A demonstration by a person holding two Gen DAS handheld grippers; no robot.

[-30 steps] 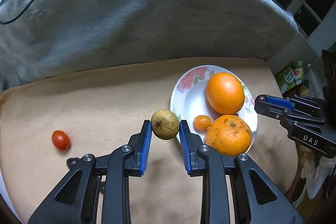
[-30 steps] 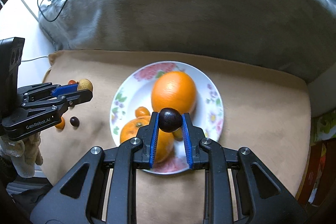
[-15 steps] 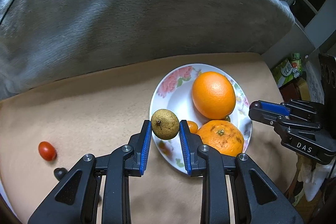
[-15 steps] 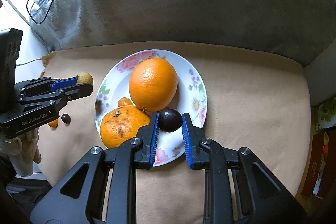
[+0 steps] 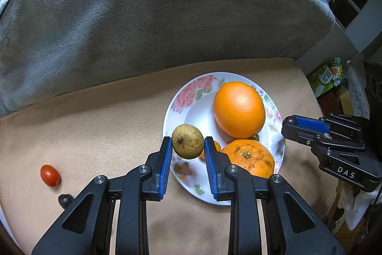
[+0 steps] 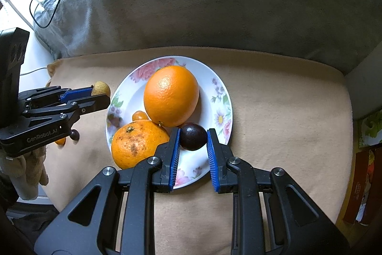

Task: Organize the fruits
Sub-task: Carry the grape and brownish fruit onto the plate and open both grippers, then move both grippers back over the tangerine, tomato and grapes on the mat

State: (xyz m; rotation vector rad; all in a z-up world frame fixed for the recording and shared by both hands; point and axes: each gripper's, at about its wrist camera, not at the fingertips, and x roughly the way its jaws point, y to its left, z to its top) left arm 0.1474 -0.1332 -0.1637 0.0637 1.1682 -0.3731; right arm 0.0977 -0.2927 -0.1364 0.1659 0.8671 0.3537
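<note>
A flowered white plate (image 5: pixel 188 109) (image 6: pixel 222 97) on the tan cloth carries a large orange (image 5: pixel 238 109) (image 6: pixel 171 95), a speckled orange (image 5: pixel 249 158) (image 6: pixel 137 143) and a small kumquat (image 6: pixel 139 115). My left gripper (image 5: pixel 188 147) is shut on a small yellow-brown fruit (image 5: pixel 188 141) (image 6: pixel 101 89) over the plate's left rim. My right gripper (image 6: pixel 193 140) is shut on a dark purple fruit (image 6: pixel 193 136) over the plate's right part, beside the large orange. The right gripper (image 5: pixel 290 123) also enters the left wrist view from the right.
A red cherry tomato (image 5: pixel 49 175) and a small dark fruit (image 5: pixel 65 200) (image 6: pixel 75 134) lie on the cloth left of the plate. A grey blanket (image 5: pixel 155 16) rises behind the cloth. Packages and a box (image 5: pixel 326 78) stand at the right edge.
The left gripper has carried the yellow-brown fruit rightward from beside the plate to over its left rim. The right gripper's dark fruit now hangs lower, past the oranges, near the plate's right part.
</note>
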